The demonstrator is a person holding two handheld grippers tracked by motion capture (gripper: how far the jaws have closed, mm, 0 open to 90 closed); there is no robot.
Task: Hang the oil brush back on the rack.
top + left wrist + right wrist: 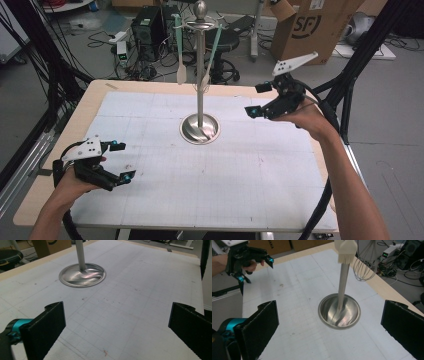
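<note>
High view shows a desk (pixel 60 150) with a white sheet on it, and a shiny metal stand (pixel 200 95) in the upper middle of the frame. The stand has a round base (pixel 200 129) that sits flat on the sheet and a tall pole going straight up. A pale brush (pixel 181 70) and a wire whisk (pixel 204 82) hang from hooks near the top of the pole. The right gripper (pixel 260 100) is in the right of the frame, up off the sheet, near the stand but not touching it. Its jaws are wide apart with nothing between them. In the right gripper view the base (pixel 339 311) lies in the middle of the frame, between the two black jaws but farther off, and the brush (pixel 347 251) hangs at the top. The left gripper (pixel 122 161) is in the lower left of the frame, low over the sheet and well apart from the stand. Its jaws are wide apart too and hold nothing.
</note>
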